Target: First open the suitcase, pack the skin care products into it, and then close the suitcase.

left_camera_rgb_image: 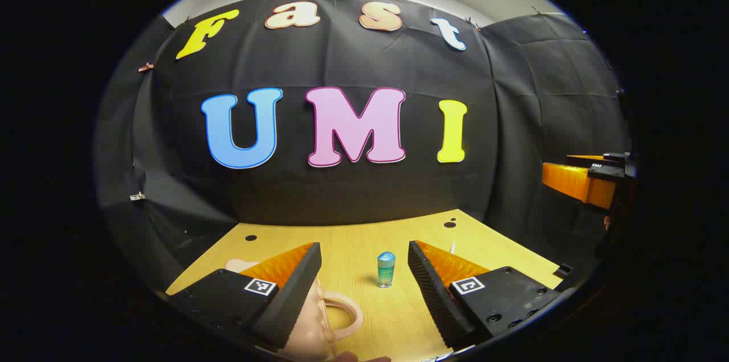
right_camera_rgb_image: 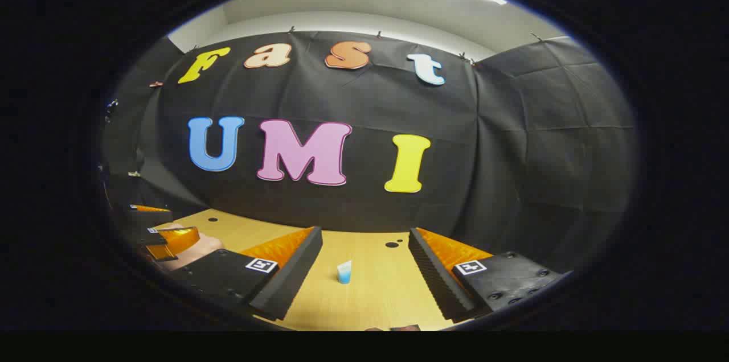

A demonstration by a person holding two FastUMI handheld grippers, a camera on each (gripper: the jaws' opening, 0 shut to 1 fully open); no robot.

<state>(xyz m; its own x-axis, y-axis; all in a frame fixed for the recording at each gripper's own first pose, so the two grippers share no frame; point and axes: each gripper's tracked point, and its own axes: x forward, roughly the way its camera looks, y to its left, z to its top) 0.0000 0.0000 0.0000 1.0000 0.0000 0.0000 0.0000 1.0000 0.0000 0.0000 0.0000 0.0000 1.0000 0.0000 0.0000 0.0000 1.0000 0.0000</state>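
Note:
A small teal bottle (left_camera_rgb_image: 385, 270) with a rounded blue cap stands upright on the wooden table (left_camera_rgb_image: 364, 242), ahead of my left gripper (left_camera_rgb_image: 364, 248). That gripper is open and holds nothing. The pale pink suitcase (left_camera_rgb_image: 310, 325) lies shut under its left finger, its loop handle (left_camera_rgb_image: 348, 316) pointing right. In the right gripper view, a small white and blue tube (right_camera_rgb_image: 344, 272) stands on the table (right_camera_rgb_image: 364, 293) ahead of my right gripper (right_camera_rgb_image: 364, 232), which is open and holds nothing. The suitcase (right_camera_rgb_image: 196, 249) shows at the far left there, beside the left gripper (right_camera_rgb_image: 165, 237).
The right gripper's orange body (left_camera_rgb_image: 578, 180) hangs at the right edge of the left gripper view, above the table. Small dark holes (left_camera_rgb_image: 250, 237) dot the tabletop near its back edge. The black cloth wall closes off the back and right sides.

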